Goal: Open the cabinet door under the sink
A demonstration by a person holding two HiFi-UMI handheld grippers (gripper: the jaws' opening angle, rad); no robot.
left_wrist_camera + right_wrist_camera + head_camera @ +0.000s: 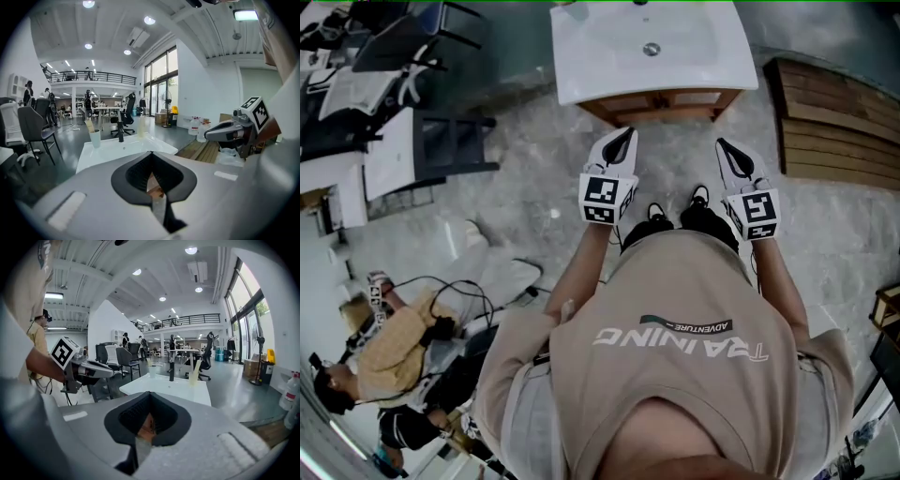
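Note:
The white sink [609,56] stands on a wooden cabinet [661,103] at the top middle of the head view; only a narrow strip of the cabinet's front shows under the basin. My left gripper [625,134] and right gripper [724,145] hover side by side a short way in front of it, apart from the wood, each shut with nothing held. In the left gripper view the closed left gripper [151,154] points over the sink top [122,147]. The right gripper [149,393] likewise faces the sink [173,383]. The door's handle is not visible.
A stack of wooden planks [839,122] lies right of the sink. Desks and chairs [384,141] fill the left side, and a seated person [394,337] with cables is at the lower left. A cup [95,138] and a dark faucet [120,131] stand on the sink.

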